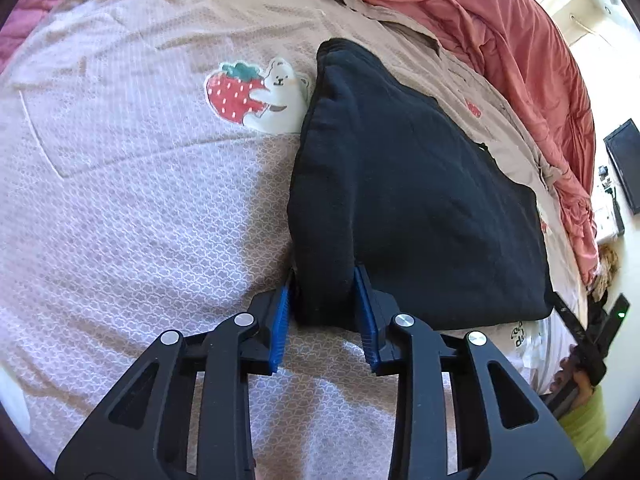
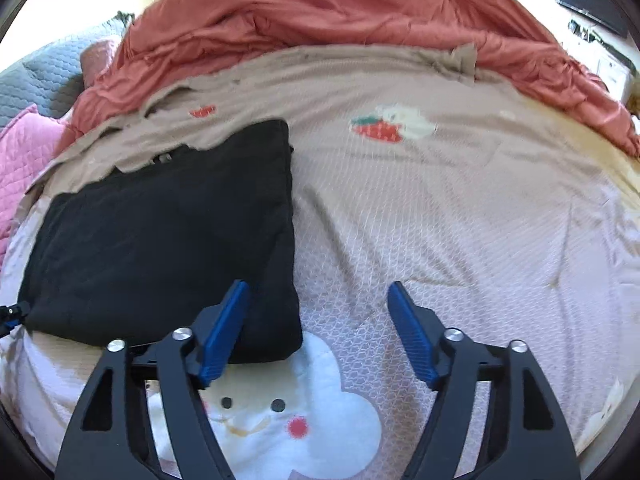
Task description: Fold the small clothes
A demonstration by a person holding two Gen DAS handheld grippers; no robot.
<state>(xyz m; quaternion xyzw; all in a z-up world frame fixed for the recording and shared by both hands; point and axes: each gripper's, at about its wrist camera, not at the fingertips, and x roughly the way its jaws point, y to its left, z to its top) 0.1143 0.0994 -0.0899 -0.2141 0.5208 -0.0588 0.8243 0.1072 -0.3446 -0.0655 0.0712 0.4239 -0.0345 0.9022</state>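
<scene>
A black garment [image 1: 400, 180] lies folded into a flat block on the pinkish bed cover [image 1: 120, 200]. My left gripper [image 1: 324, 274] is at its near left corner, with a bunched fold of the black cloth filling the narrow gap between the blue pads [image 1: 280, 320]. In the right wrist view the same black garment [image 2: 160, 232] sits to the left. My right gripper [image 2: 317, 285] stands wide open above the cover, its left finger [image 2: 224, 328] over the garment's near right corner, and nothing is between the pads.
A rumpled red duvet [image 2: 320, 8] is heaped along the far side of the bed, with a pink pillow [image 2: 20, 152] at the left. A person's hand [image 1: 568, 376] in a green sleeve shows at the right edge. The cover carries a strawberry-bear patch [image 1: 248, 92] and a cloud face [image 2: 280, 412].
</scene>
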